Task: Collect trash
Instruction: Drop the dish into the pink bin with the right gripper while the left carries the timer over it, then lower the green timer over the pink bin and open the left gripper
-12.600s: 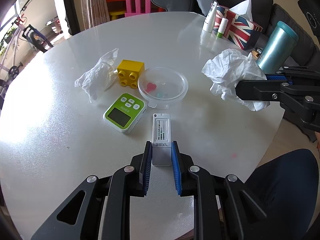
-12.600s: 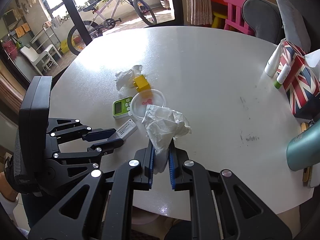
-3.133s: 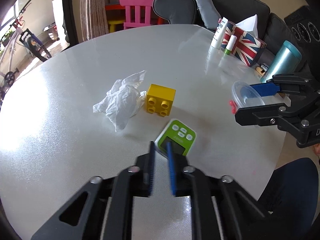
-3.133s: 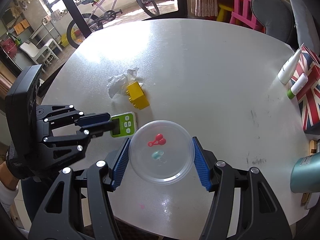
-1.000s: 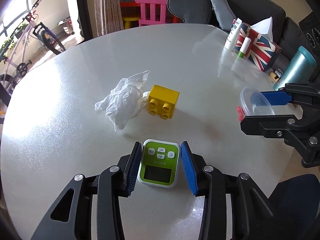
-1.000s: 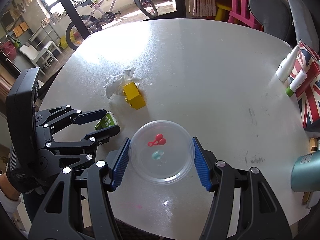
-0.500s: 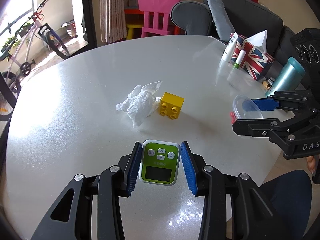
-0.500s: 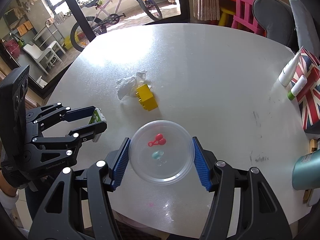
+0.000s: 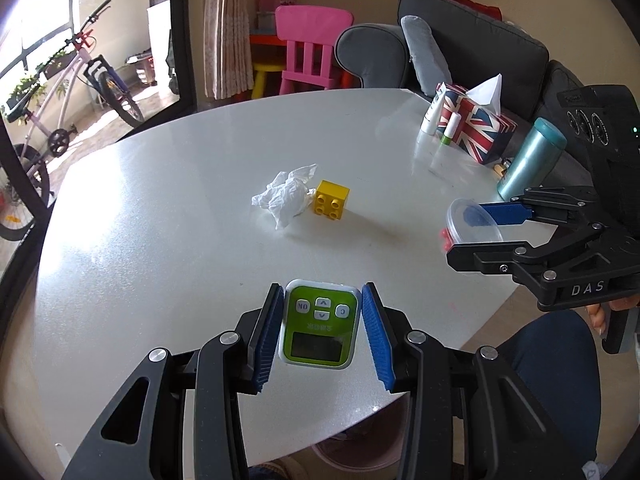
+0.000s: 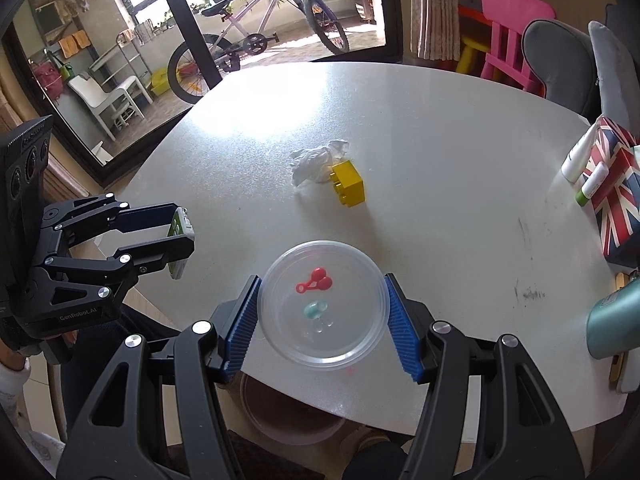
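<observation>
My left gripper (image 9: 322, 322) is shut on a green and white timer (image 9: 319, 330), held above the white round table (image 9: 180, 208) near its front edge; the same gripper (image 10: 178, 246) shows at the left of the right wrist view. My right gripper (image 10: 322, 306) is shut on a clear round plastic tub (image 10: 322, 304) with small red and teal bits inside, lifted off the table. That tub (image 9: 472, 222) also shows at the right of the left wrist view. A crumpled white tissue (image 9: 286, 196) lies mid-table beside a yellow toy brick (image 9: 332, 199).
A Union Jack tissue box (image 9: 476, 120), two small tubes (image 9: 434, 114) and a teal flask (image 9: 530, 158) stand at the table's right edge. A pinkish bin (image 10: 288, 412) sits on the floor under the near edge. A person's dark-clad knee (image 9: 552, 376) is at the lower right.
Both grippers have risen and drawn back from the table with their loads, so tissue and brick look farther away. The grips are unchanged.
</observation>
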